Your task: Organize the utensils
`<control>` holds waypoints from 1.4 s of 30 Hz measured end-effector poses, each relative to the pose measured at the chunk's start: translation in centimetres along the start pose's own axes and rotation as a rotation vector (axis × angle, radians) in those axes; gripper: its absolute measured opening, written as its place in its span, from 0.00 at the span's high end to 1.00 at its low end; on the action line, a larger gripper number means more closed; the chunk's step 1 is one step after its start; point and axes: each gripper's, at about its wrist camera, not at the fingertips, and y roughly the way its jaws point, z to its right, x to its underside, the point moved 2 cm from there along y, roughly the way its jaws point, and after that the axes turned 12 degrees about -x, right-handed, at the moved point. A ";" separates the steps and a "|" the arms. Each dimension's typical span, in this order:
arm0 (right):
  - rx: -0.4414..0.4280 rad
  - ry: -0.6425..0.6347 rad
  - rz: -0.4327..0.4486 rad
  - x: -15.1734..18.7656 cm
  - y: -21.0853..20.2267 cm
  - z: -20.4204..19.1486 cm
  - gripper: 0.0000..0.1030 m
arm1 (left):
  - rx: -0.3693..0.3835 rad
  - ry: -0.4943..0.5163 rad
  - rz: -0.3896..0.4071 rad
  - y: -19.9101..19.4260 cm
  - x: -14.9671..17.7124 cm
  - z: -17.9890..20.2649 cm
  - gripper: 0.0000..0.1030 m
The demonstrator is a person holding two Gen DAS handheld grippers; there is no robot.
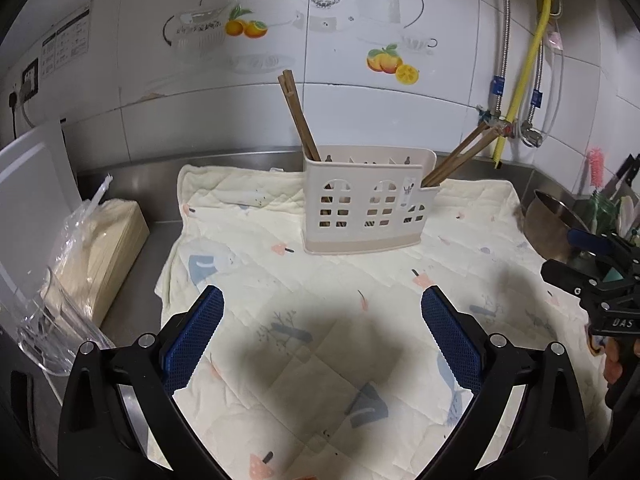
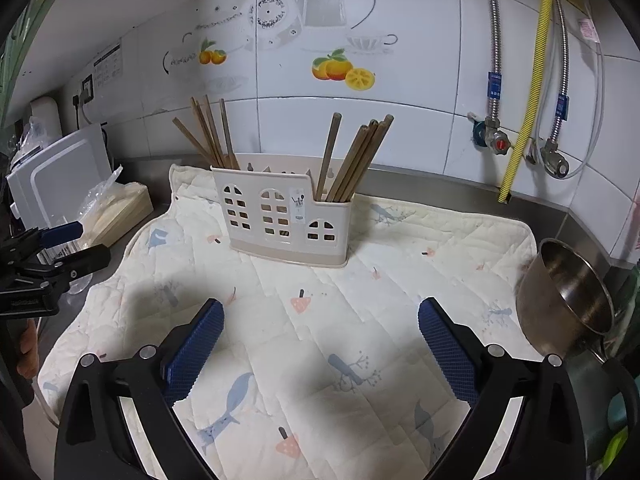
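Left gripper (image 1: 322, 304) and right gripper (image 2: 320, 316): both spread wide, nothing held; ribbed blue pads (image 2: 448, 348) on black arms. Below: quilted cream cloth (image 2: 360, 320), printed. At its far edge, perforated beige plastic utensil holder (image 2: 286, 220), upright. Slim brown wooden chopsticks (image 2: 356, 164) lean in both end compartments. Steel bowl (image 2: 568, 296) tilted at right.

Chopsticks (image 2: 352, 160) (two bunches) in holder (image 2: 284, 216)
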 end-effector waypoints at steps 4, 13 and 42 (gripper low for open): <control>-0.003 0.006 -0.008 0.4 0.2 0.0 0.08 | -0.002 -0.006 -0.004 -0.1 0.4 -0.1 0.05; -0.002 0.004 -0.019 0.9 0.4 -0.1 0.08 | -0.004 -0.020 -0.026 0.2 1.0 -0.2 0.05; -0.009 0.029 -0.030 1.6 0.8 0.3 0.08 | 0.002 -0.020 -0.054 0.5 1.9 0.5 0.05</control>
